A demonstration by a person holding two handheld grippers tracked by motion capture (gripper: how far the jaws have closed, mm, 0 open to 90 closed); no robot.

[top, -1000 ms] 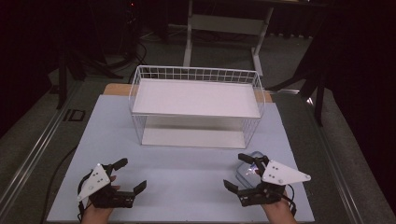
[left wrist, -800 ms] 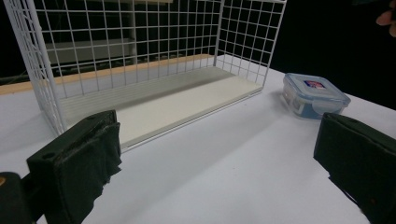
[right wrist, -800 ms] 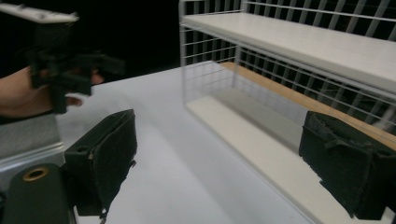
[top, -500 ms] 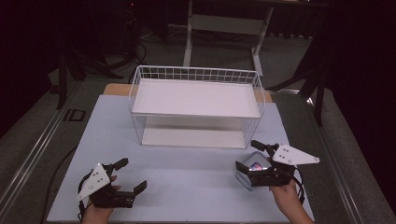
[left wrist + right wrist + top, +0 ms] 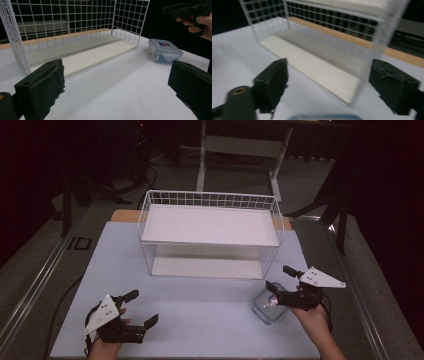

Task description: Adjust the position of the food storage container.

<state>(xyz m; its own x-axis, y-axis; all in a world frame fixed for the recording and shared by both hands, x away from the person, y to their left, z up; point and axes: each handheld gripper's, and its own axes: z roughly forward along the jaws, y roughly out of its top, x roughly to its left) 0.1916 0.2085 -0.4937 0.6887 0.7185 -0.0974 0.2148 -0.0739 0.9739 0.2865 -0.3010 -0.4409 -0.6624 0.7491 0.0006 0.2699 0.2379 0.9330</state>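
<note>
A clear food container with a blue lid (image 5: 269, 309) sits on the table at the right, in front of a white wire rack (image 5: 210, 235). My right gripper (image 5: 278, 277) hovers over the container's far side, pointing left. It is open; its jaws have just been closing a little, and nothing is pressed between them. In the right gripper view the gripper (image 5: 332, 87) faces the rack (image 5: 324, 37), with the container's lid edge (image 5: 322, 117) at the bottom. My left gripper (image 5: 143, 307) rests open near the front left. In its own view the left gripper (image 5: 115, 95) faces the rack (image 5: 75, 32) and the container (image 5: 163, 50).
The rack has a white upper shelf (image 5: 210, 224) and a white floor panel (image 5: 205, 267). The pale table top (image 5: 200, 305) has a wooden strip along its far edge. A white metal frame (image 5: 240, 150) stands on the dark floor beyond the table.
My right gripper has moved to the right and away from the front edge, ending over the container. The left gripper has stayed put.
</note>
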